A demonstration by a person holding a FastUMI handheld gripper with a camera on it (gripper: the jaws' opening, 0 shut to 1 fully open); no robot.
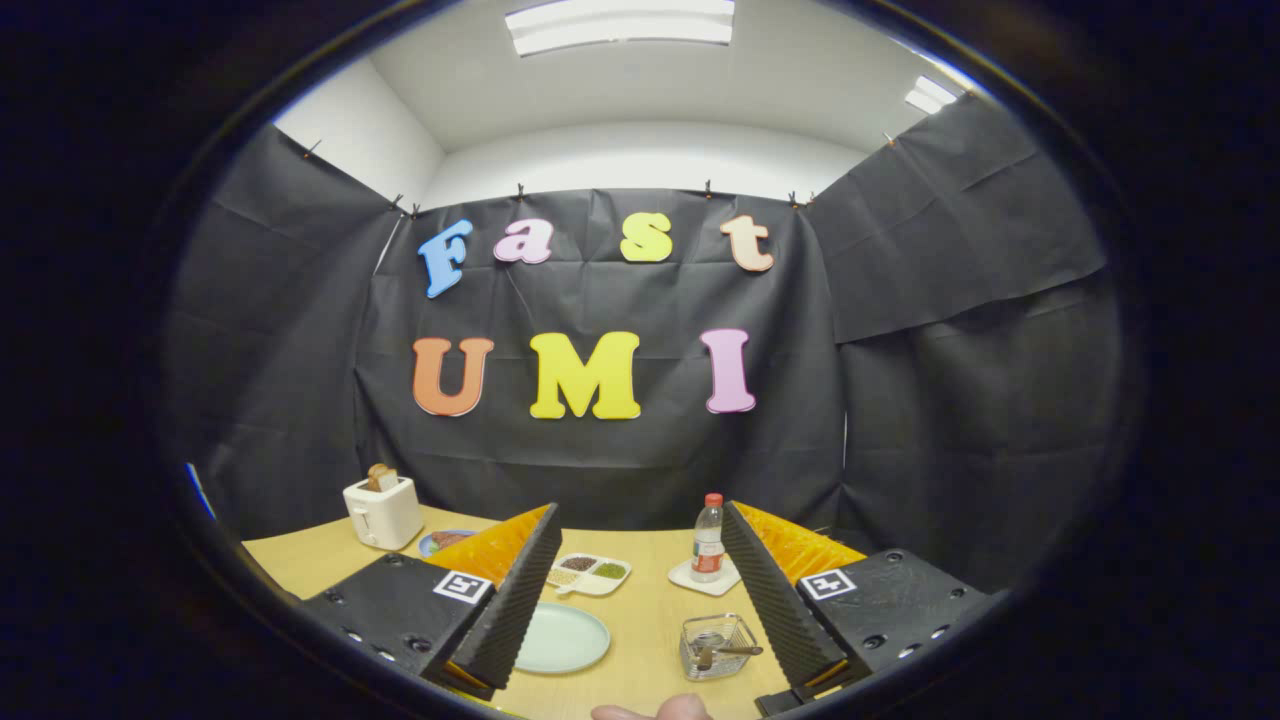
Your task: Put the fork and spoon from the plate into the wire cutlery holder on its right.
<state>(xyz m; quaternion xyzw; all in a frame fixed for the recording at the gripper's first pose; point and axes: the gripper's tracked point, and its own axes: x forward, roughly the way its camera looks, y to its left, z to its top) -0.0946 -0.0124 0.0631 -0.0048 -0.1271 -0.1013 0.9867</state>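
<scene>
We see the gripper (640, 600) at the bottom of the frame with its two fingers spread wide apart, grasping nothing. The left finger (520, 600) slants up toward the centre, and the right finger (775, 600) mirrors it.

Between the fingers, low in the frame, lies the plate (560, 637) on the table (650, 600). It sits just beside the left finger, whose tip covers part of its left rim. We see no cutlery on its visible surface.

To the right of the plate, still between the fingers and close to the right one, stands the holder (717, 645), a low wire basket. Inside it we make out the fork and spoon (725, 650), lying together with handles pointing right; we cannot tell which piece is which at this size.

Beyond the plate, a little above centre-bottom, sits a divided dish (590, 573) with small heaps of food in its compartments. Right of that, a bottle (708, 538) with a red cap stands upright on a white coaster (700, 580), just beside the right finger's upper end.

At lower left, beyond the left finger, a toaster (382, 512) holds a slice of bread (381, 477) sticking up from its slot. A small plate (447, 541) with something reddish lies right of it.

At the very bottom edge, a fingertip (660, 711) of a person shows.
</scene>
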